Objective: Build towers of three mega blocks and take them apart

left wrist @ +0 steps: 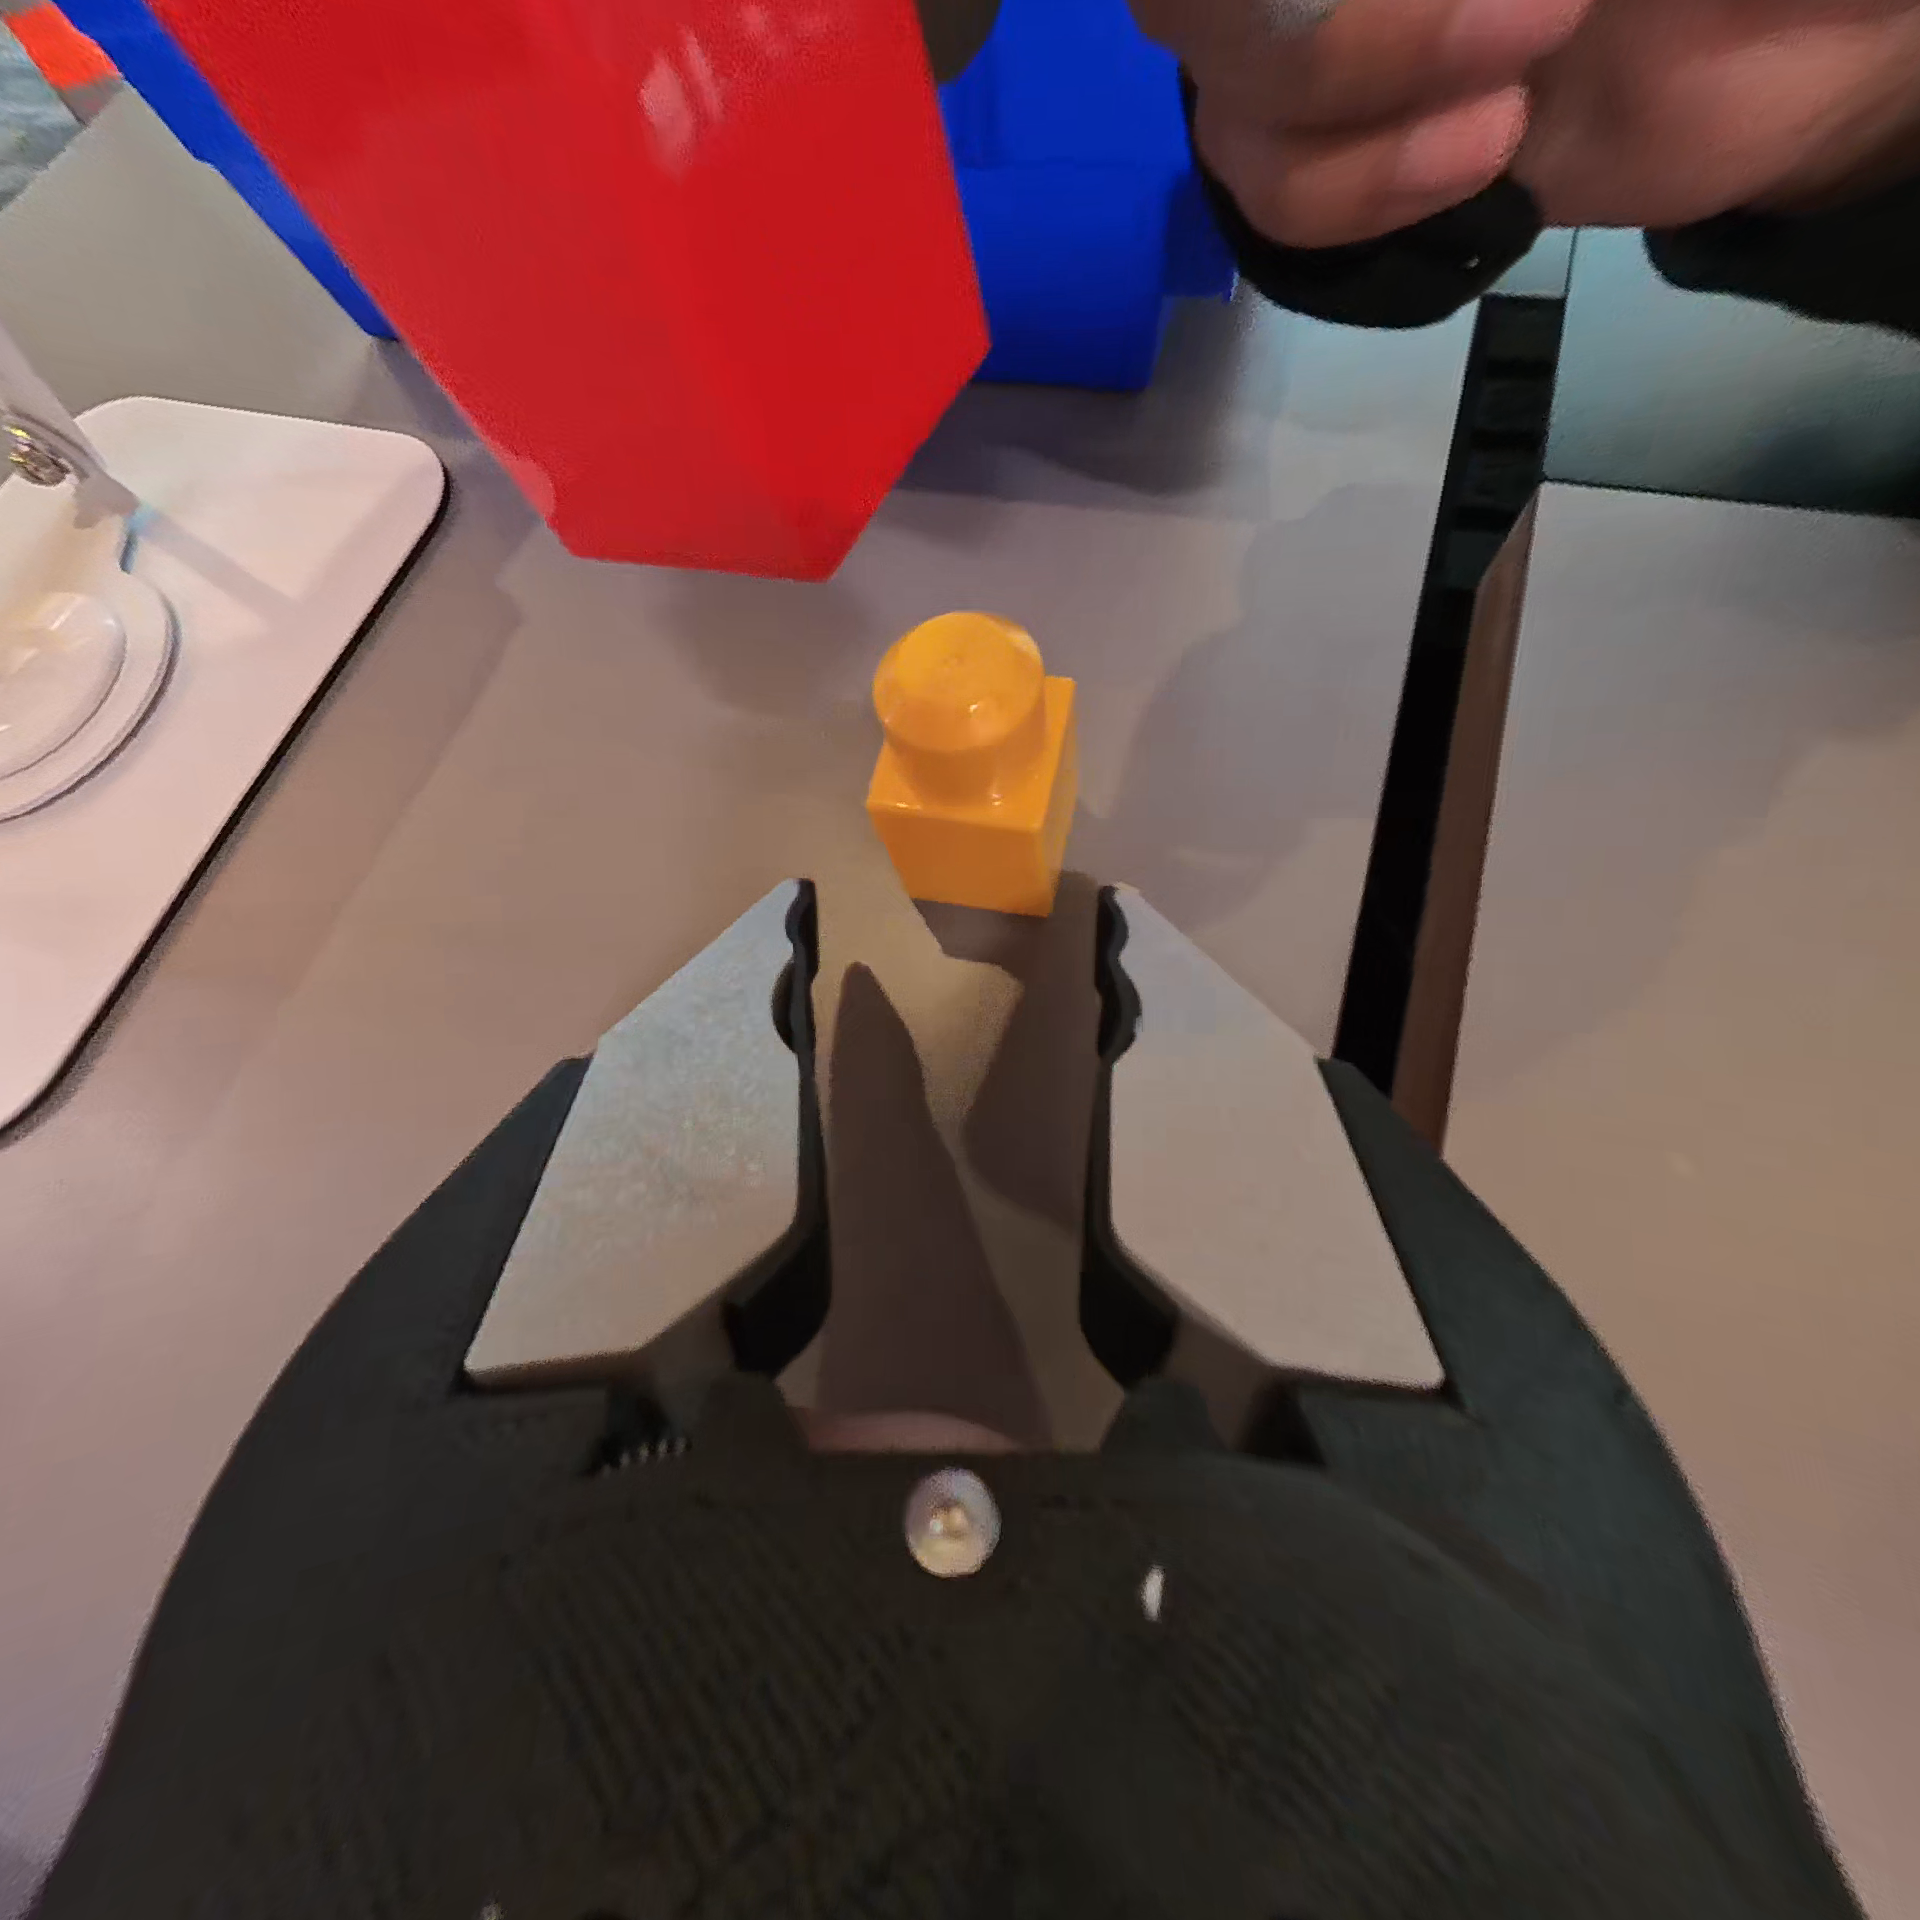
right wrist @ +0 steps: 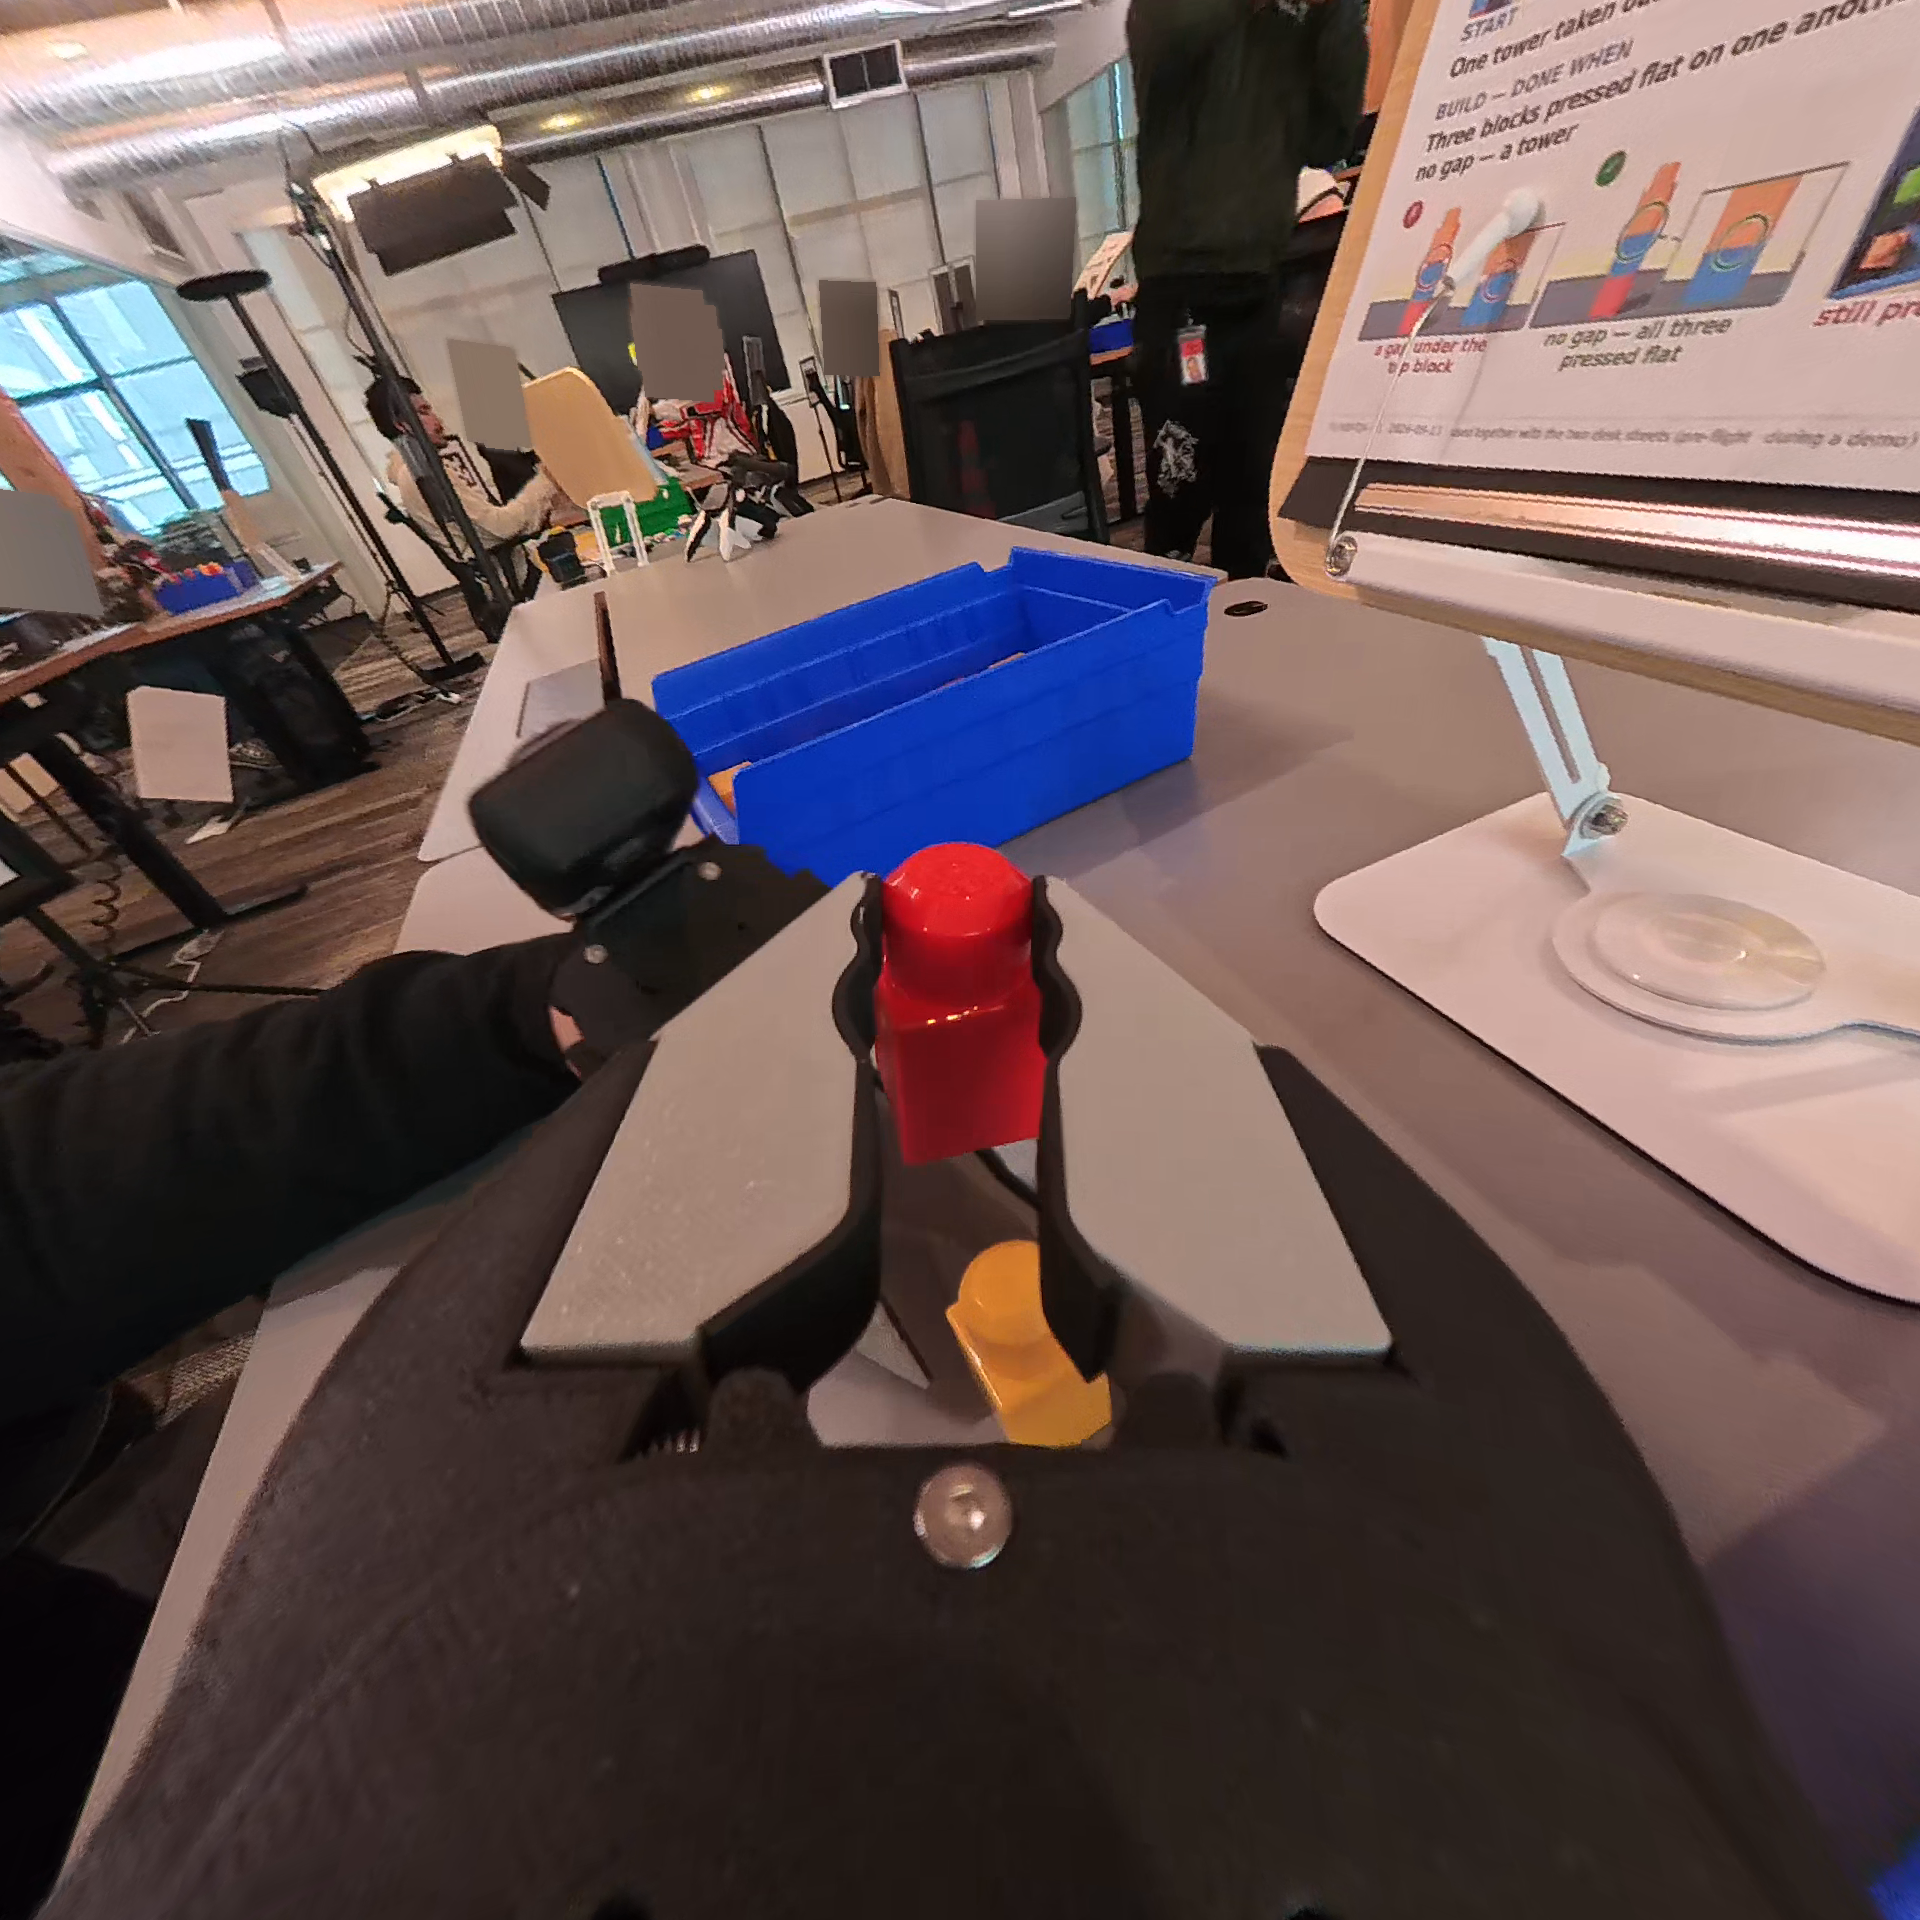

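Note:
An orange block (left wrist: pixel 971 769) stands upright on the grey table (left wrist: pixel 623 935), just beyond the tips of my left gripper (left wrist: pixel 956 904), which is open and empty. A red block (left wrist: pixel 623 260) hangs tilted above and behind the orange one, close to the camera. In the right wrist view my right gripper (right wrist: pixel 956 904) is shut on the red block (right wrist: pixel 961 1029), stud up, held in the air. The orange block (right wrist: pixel 1023 1351) shows below it between the fingers, on the table.
A blue bin (right wrist: pixel 966 748) stands farther back on the table, also in the left wrist view (left wrist: pixel 1081 239). A white stand base (right wrist: pixel 1558 1018) holding an instruction board is at the right. A dark gap between table tops (left wrist: pixel 1455 675) runs right of the orange block. A hand (left wrist: pixel 1507 114) is above.

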Motion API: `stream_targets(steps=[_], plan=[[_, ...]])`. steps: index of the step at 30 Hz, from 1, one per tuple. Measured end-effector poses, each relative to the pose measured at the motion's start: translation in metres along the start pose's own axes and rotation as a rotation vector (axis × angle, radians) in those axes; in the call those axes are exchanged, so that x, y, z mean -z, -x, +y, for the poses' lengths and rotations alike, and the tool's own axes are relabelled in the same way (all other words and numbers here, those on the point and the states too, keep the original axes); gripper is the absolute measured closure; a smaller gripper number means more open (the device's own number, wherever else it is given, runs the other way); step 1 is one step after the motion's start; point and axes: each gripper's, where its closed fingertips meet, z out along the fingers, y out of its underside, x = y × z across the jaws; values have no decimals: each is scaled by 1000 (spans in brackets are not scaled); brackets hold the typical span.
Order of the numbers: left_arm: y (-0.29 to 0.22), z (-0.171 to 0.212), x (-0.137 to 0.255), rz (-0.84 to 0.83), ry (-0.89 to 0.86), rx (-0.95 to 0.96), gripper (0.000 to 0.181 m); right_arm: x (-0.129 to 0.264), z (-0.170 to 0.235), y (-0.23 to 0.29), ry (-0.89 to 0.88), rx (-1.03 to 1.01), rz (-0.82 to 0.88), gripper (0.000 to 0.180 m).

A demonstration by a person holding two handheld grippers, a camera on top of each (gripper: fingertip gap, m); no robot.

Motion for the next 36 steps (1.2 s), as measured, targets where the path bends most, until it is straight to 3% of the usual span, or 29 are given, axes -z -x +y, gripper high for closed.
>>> stream_targets(steps=[1, 5, 9, 21, 36], plan=[[2, 0, -4, 2, 14, -1, 121, 0, -1, 1, -2, 0, -4, 154], [2, -5, -12, 45, 14, 1, 119, -1, -2, 3, 0, 9, -8, 155], [5, -9, -15, 60, 3, 19, 147, -1, 1, 3, 18, 1, -15, 154], [-1, -15, 17, 125, -147, 126, 148, -8, 19, 3, 96, 4, -27, 155], [-7, -13, 24, 188, -159, 164, 149, -17, 41, 19, 218, 71, -100, 154]])
